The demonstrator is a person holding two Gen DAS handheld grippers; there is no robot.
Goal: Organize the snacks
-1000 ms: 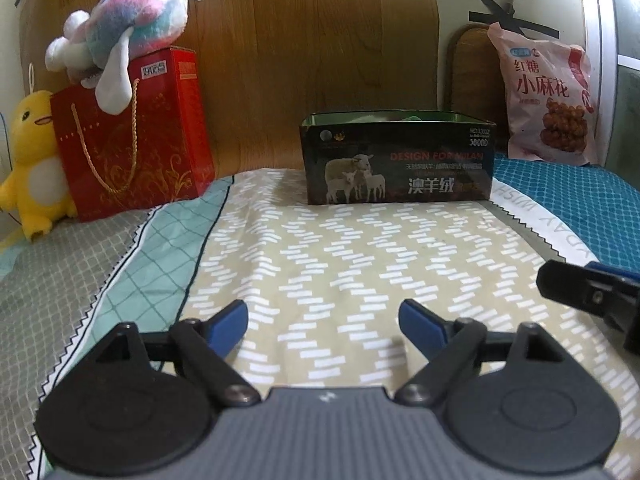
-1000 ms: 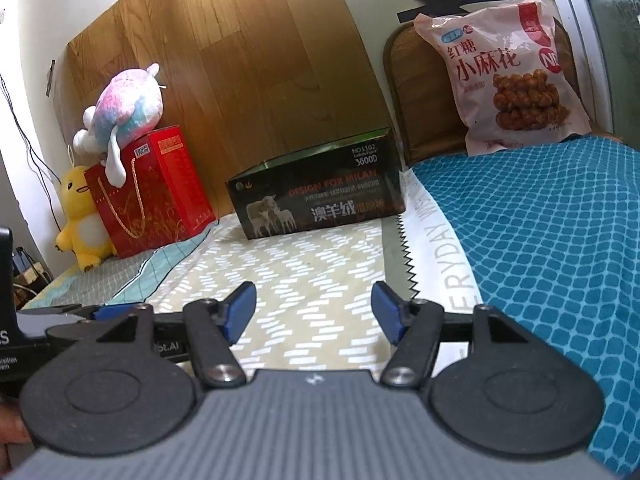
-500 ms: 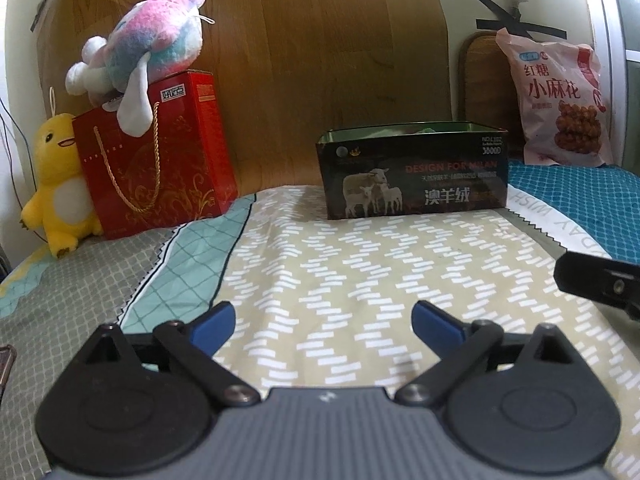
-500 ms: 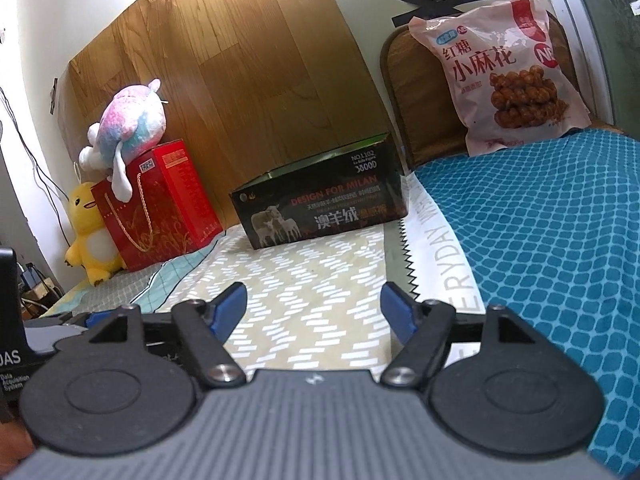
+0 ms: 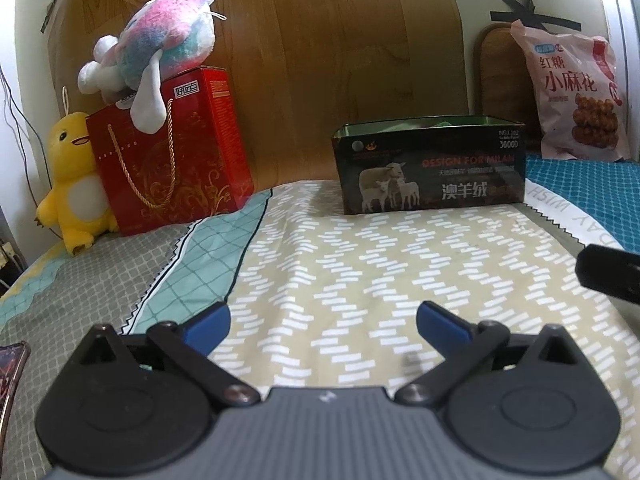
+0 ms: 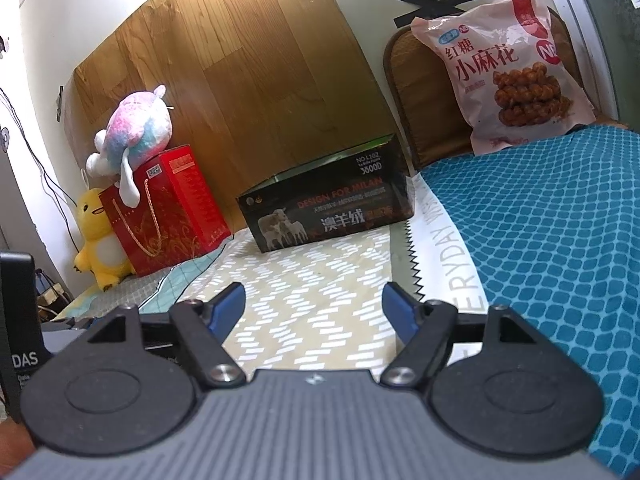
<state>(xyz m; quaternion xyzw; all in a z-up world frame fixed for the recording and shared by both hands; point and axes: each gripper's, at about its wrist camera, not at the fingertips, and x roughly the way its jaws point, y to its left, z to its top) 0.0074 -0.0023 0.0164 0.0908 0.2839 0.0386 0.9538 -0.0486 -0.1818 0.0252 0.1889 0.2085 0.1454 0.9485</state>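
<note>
A dark open box (image 5: 430, 168) with sheep printed on it stands at the back of the bed; it also shows in the right wrist view (image 6: 326, 210). A pink snack bag (image 5: 574, 96) leans upright against the headboard to its right, also in the right wrist view (image 6: 506, 72). My left gripper (image 5: 322, 326) is open and empty, low over the patterned sheet, well short of the box. My right gripper (image 6: 312, 304) is open and empty, also over the sheet. Part of the right gripper (image 5: 608, 276) shows at the left view's right edge.
A red gift bag (image 5: 168, 152) with a pastel plush toy (image 5: 160, 52) on top stands at the back left, a yellow duck plush (image 5: 76, 188) beside it. A wooden board (image 5: 320, 60) backs the bed. A blue blanket (image 6: 560, 240) covers the right side. A phone edge (image 5: 10, 368) lies far left.
Both grippers have drawn back and risen a little, so the box and bags look further off. Both stay open and empty.
</note>
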